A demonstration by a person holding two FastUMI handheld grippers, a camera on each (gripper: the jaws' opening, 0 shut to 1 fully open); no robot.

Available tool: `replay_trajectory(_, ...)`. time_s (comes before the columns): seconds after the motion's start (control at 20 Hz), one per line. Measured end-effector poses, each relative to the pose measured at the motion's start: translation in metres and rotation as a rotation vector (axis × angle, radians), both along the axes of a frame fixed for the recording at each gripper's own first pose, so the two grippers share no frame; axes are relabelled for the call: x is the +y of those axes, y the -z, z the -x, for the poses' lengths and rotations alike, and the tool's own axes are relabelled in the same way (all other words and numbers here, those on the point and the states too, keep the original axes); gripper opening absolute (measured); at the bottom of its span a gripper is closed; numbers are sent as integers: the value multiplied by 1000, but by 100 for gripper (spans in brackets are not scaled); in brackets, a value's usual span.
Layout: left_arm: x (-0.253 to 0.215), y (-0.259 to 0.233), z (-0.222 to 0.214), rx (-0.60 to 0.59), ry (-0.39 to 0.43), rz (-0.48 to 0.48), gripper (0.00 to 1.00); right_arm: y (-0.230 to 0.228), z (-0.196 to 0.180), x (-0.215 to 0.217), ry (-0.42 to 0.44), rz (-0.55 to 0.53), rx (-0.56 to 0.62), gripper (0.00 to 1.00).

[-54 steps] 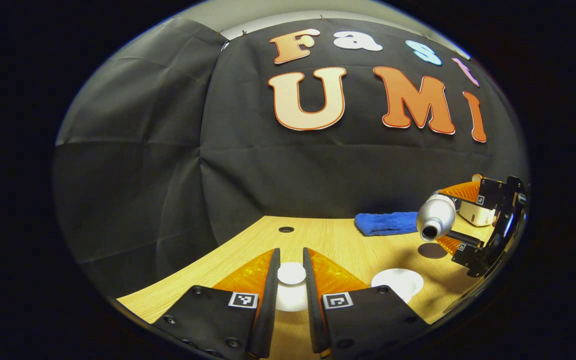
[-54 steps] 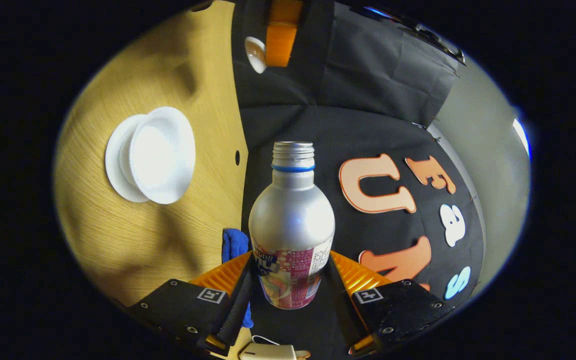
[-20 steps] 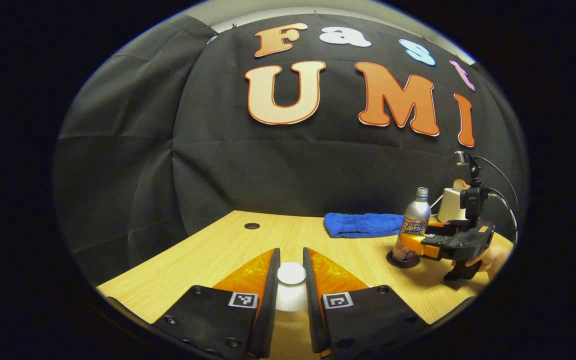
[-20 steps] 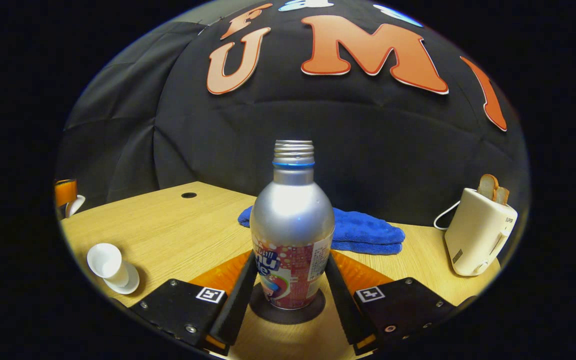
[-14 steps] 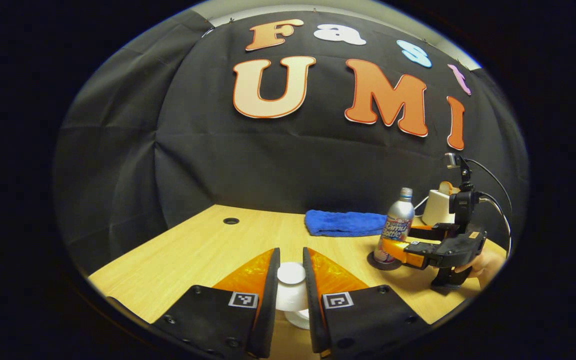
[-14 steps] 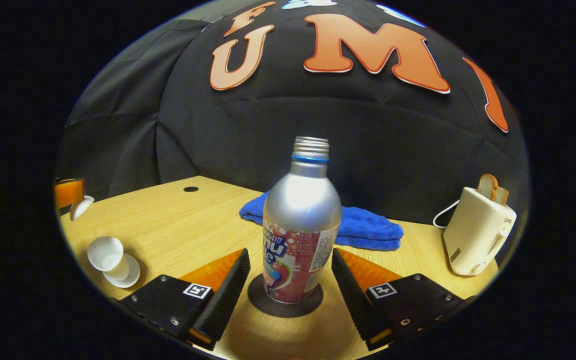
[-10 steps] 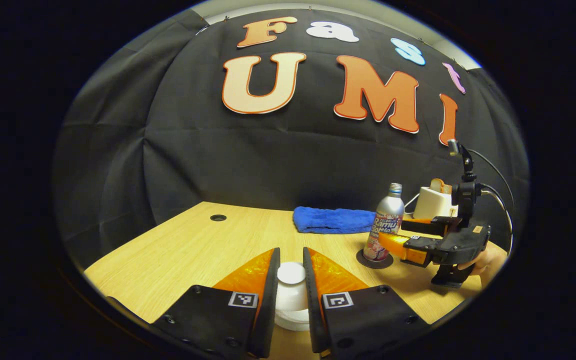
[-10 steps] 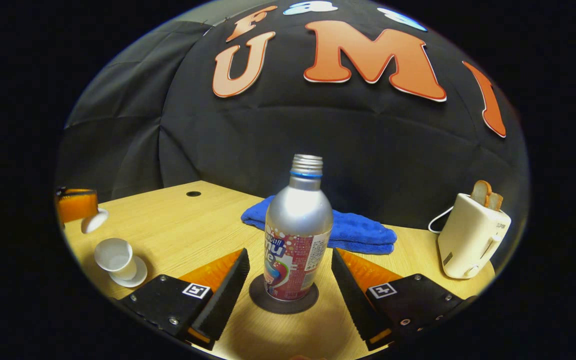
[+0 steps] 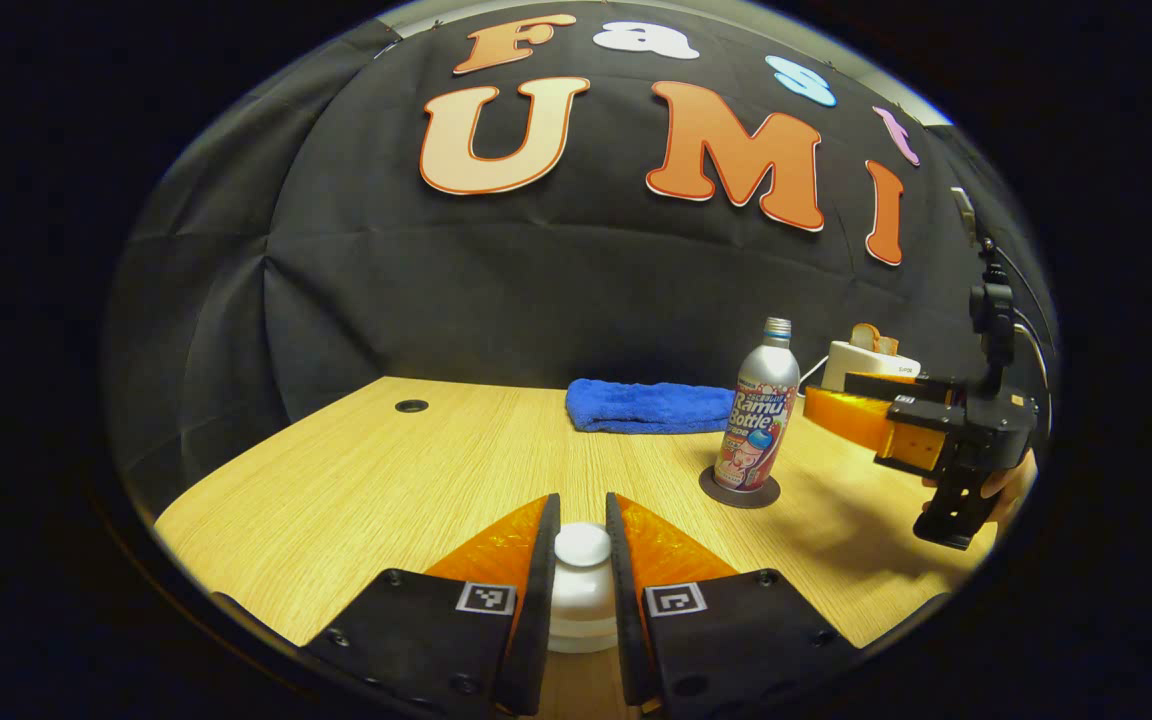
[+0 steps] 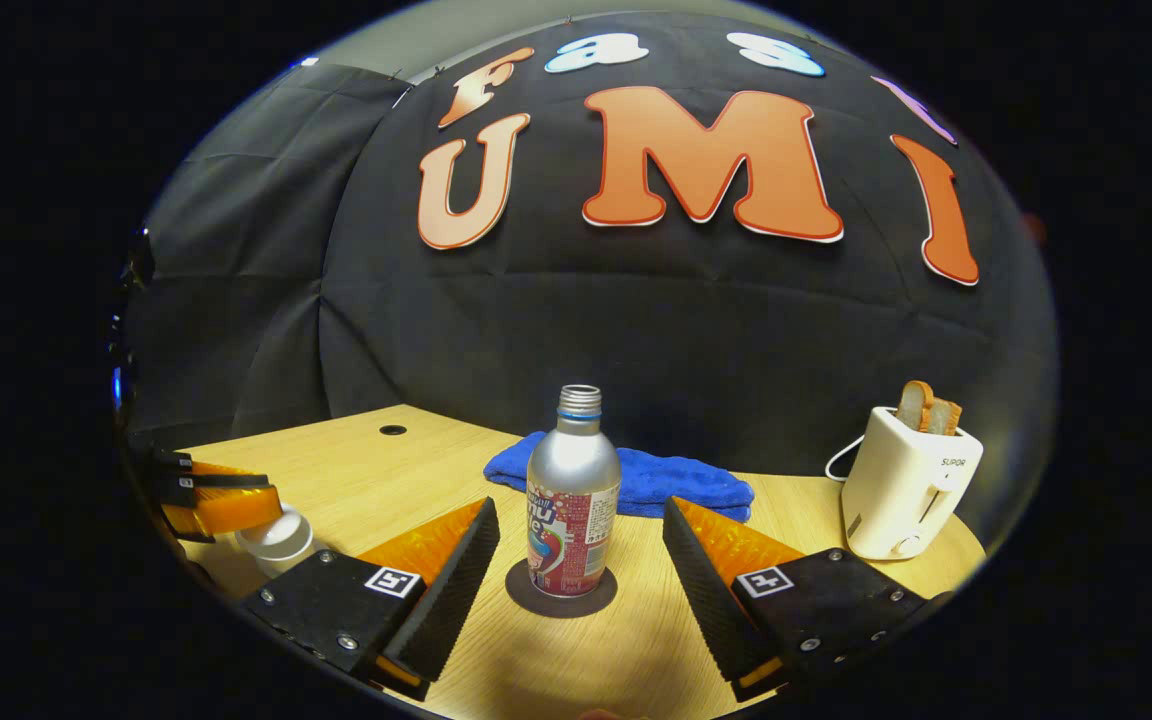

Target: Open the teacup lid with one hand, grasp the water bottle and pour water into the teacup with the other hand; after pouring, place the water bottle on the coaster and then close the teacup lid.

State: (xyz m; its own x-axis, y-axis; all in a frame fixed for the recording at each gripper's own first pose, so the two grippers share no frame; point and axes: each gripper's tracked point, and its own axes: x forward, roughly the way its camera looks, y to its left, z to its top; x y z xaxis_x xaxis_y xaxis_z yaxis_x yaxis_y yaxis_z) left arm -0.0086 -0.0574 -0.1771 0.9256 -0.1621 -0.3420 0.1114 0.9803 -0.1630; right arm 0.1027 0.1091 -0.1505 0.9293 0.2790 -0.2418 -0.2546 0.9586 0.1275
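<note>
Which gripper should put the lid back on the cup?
Left. The left gripper is shut on the lid, right over the cup. The right gripper is open, back from the bottle.

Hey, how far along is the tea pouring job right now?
Nearly finished. The water bottle stands upright on the coaster, and the right hand-held gripper is open and clear of it. In hand: the left hand-held gripper is shut on the teacup lid, which sits at the teacup. Left: confirm the lid is seated, then let go.
</note>
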Motion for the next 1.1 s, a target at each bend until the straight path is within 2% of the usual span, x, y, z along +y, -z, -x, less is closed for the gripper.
replay_trajectory(0.2, -2, 11, 3, 24, 1, -23, 31, -6, 10, -10, 16, -9, -17, 99)
replay_trajectory(0.25, -2, 8, 0, 10, -1, -28, 36, -7, 12, -12, 19, -12, -17, 99)
replay_trajectory(0.4, 0, 9, 3, 12, 0, -46, 34, -8, 17, -17, 29, -26, -18, 99)
replay_trajectory(0.55, 0, 5, 0, -3, -4, -49, 36, -13, 22, -24, 39, -38, -30, 99)
replay_trajectory(0.7, 1, -13, -4, -57, -13, -62, 54, -24, 26, -30, 53, -38, -54, 99)
replay_trajectory(0.75, -1, -22, -6, -79, -14, -68, 64, -27, 28, -33, 60, -37, -65, 99)
replay_trajectory(0.8, -1, -30, -8, -96, -15, -82, 70, -33, 30, -35, 62, -35, -78, 99)
replay_trajectory(0.9, -5, -47, -12, -125, -14, -86, 75, -39, 33, -38, 71, -29, -96, 99)
replay_trajectory(0.95, -10, -60, -14, -151, -18, -72, 82, -44, 35, -39, 75, -25, -108, 99)
replay_trajectory(1.0, -14, -73, -16, -177, -18, -56, 79, -50, 36, -40, 78, -20, -122, 99)
replay_trajectory(1.05, -15, -85, -18, -203, -25, -41, 87, -56, 38, -41, 82, -14, -140, 99)
replay_trajectory(1.1, -16, -97, -21, -228, -29, -28, 90, -62, 40, -44, 89, -7, -155, 99)
